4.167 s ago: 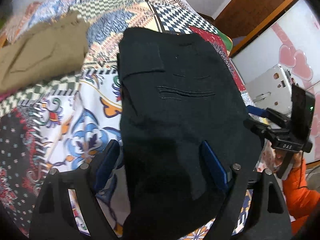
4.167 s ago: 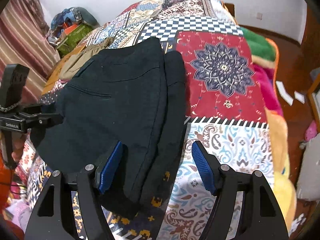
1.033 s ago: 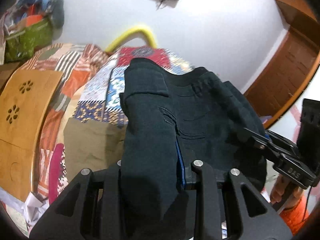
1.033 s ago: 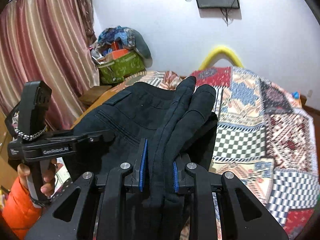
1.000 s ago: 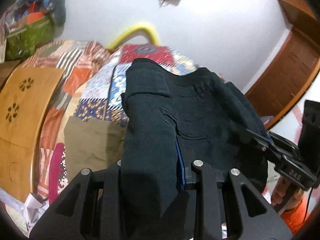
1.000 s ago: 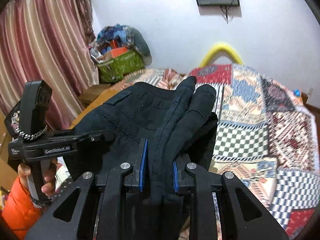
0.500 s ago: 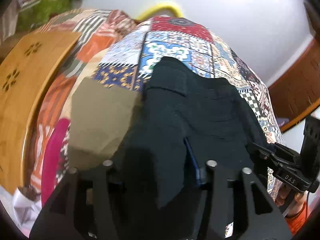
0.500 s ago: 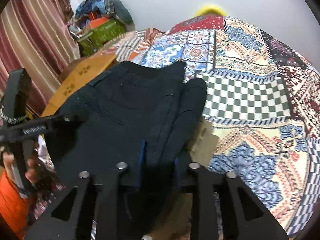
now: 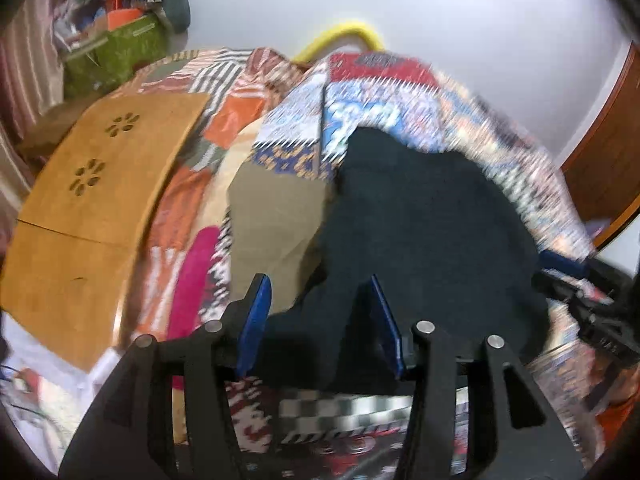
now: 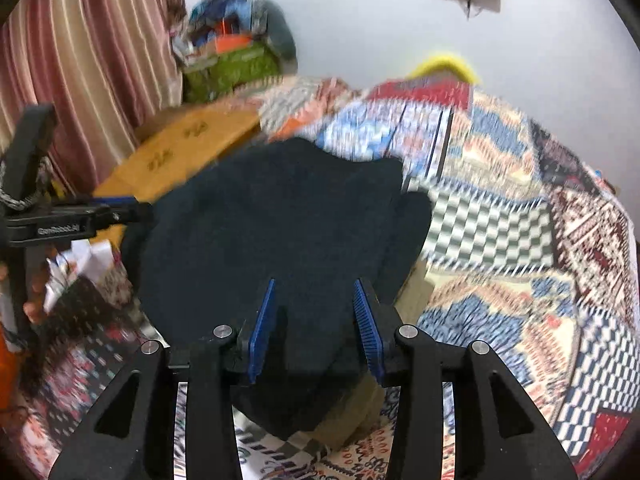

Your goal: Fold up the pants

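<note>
The folded black pants (image 9: pixel 420 232) lie on the patchwork bedspread (image 9: pixel 400 96), partly on top of folded khaki pants (image 9: pixel 272 216). My left gripper (image 9: pixel 320 320) is open, its blue pads apart at the near edge of the black pants. In the right wrist view the black pants (image 10: pixel 272 232) lie flat and my right gripper (image 10: pixel 316 324) is open over their near edge, holding nothing. The khaki pants (image 10: pixel 408 292) peek out under the black ones. Both views are motion-blurred.
A curved wooden board (image 9: pixel 92 184) stands left of the bed. A green bag with clutter (image 10: pixel 232 64) sits by the striped curtain (image 10: pixel 80 48). A yellow arc (image 9: pixel 340 32) rises behind the bed. A wooden door (image 9: pixel 608 160) is at right.
Both grippers carried the black pants onto the khaki pants, then opened and let go. The pants now lie on the pile, and both grippers are drawing back.
</note>
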{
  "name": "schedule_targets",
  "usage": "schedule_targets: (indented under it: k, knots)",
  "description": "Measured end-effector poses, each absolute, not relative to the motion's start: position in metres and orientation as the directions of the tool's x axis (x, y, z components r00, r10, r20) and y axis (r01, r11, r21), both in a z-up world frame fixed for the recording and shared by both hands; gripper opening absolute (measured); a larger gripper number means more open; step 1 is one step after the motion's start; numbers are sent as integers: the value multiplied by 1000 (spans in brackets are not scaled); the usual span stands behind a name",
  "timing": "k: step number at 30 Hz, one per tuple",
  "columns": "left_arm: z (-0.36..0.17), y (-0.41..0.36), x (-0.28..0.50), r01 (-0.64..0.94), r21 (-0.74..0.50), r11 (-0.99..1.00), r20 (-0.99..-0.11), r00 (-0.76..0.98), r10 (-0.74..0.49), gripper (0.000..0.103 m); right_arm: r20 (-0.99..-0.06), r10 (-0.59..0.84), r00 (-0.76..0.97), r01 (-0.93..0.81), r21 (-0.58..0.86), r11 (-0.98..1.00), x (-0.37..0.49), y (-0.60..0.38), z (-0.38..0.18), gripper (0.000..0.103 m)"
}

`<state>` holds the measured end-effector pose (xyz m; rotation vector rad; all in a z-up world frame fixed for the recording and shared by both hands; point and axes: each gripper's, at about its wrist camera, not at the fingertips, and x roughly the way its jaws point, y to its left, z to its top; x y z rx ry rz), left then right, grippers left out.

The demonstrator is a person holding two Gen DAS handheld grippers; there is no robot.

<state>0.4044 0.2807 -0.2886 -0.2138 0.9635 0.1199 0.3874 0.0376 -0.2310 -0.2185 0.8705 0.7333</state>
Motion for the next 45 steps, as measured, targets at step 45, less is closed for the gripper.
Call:
schedule_targets:
  k: [45]
  knots:
    - [17,97,2,-86,-53,995,-146,986,78,87,-95,698,710,-689,113,716,82,-115,25,63]
